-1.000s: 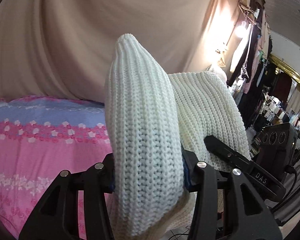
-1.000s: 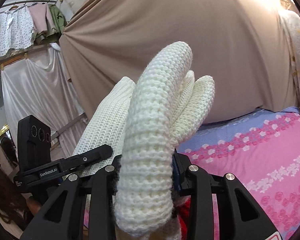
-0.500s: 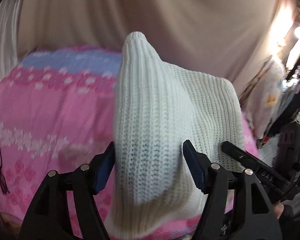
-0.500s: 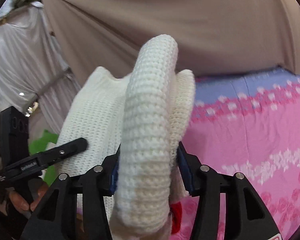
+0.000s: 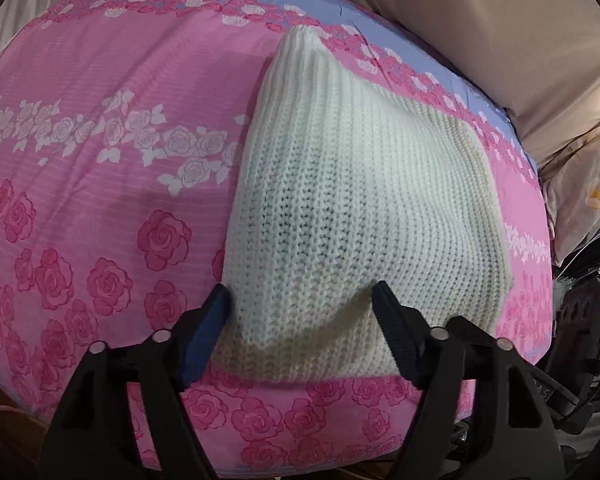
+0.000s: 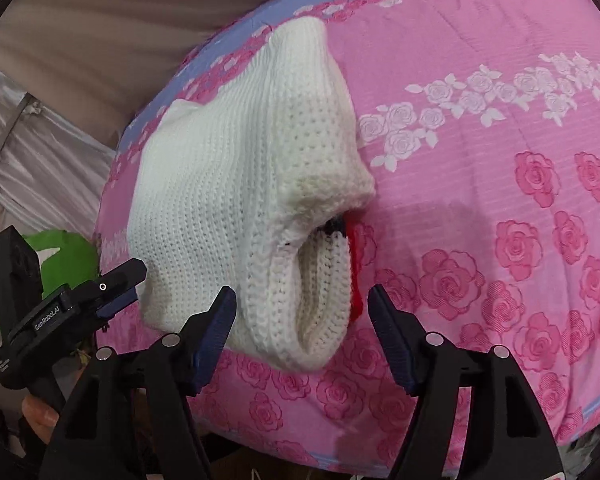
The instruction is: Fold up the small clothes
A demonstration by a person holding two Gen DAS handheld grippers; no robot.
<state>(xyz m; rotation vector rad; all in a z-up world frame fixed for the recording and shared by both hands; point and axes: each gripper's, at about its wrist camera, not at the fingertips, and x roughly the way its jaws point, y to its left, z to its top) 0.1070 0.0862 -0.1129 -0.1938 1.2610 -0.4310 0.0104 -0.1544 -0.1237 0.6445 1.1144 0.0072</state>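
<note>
A small white knitted sweater (image 5: 352, 208) lies on a pink rose-print bed sheet (image 5: 100, 160), near its front edge. My left gripper (image 5: 300, 312) is open, its jaws spread either side of the sweater's near edge. In the right wrist view the sweater (image 6: 228, 184) shows a folded rib hem with a red and black patch (image 6: 350, 240) under it. My right gripper (image 6: 300, 316) is open, jaws either side of that hem. The left gripper (image 6: 116, 280) also shows at the sweater's left corner.
A beige curtain (image 5: 480, 20) hangs behind the bed. A green object (image 6: 64, 256) sits to the left of the bed in the right wrist view. A floral pillow (image 5: 580, 200) lies at the bed's right side.
Both grippers have swung down from holding the sweater up in the air. The sweater now lies on the bed. Both grippers have opened and let go of it.
</note>
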